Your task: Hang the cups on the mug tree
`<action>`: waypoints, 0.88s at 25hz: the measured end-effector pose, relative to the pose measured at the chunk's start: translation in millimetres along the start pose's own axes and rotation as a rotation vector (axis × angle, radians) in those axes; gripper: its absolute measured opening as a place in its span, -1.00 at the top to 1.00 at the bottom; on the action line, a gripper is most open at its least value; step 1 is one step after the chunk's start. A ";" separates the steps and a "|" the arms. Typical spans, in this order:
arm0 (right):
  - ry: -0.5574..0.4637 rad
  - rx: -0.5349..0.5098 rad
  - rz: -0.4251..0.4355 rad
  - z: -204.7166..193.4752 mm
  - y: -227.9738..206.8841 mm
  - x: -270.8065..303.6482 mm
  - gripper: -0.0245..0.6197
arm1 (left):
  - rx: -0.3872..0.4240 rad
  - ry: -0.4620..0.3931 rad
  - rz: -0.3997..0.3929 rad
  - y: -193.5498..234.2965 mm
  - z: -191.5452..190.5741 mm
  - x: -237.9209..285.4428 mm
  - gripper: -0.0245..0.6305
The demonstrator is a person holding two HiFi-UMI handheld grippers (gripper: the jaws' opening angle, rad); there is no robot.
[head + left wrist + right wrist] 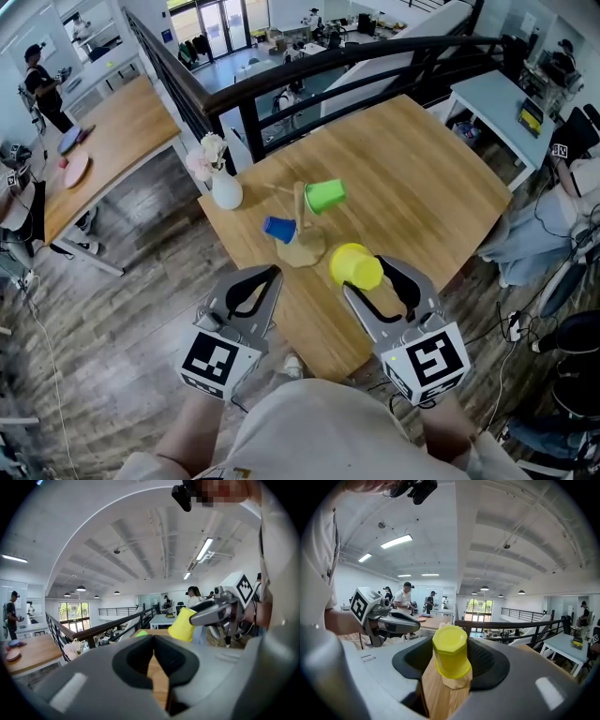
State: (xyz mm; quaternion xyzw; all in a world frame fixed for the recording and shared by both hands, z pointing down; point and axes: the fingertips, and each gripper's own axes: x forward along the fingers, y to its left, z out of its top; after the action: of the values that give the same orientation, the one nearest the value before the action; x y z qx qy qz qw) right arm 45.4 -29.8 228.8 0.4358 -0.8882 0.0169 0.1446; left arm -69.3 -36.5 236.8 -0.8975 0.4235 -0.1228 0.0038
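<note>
Left gripper: jaws together, empty, tilted slightly down. Right gripper: jaws wide, clamped on yellow cup, alongside left.

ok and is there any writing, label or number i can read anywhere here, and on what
None can be read.
The left marker cube and right marker cube carry only black-and-white square patterns, no letters.
The yellow cup, green cup and blue cup show no print.
Background print, if any, is too small to read.
</note>
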 end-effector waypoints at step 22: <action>0.069 0.106 -0.060 -57.0 -69.3 63.2 0.19 | -0.006 0.092 -0.025 20.4 -38.1 63.6 0.92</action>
State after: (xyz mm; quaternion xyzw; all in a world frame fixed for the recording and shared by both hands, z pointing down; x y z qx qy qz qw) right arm 76.6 -112.5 294.0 0.4684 -0.8670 0.0747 0.1525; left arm -54.5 -94.3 285.3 -0.8962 0.4123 -0.1625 -0.0199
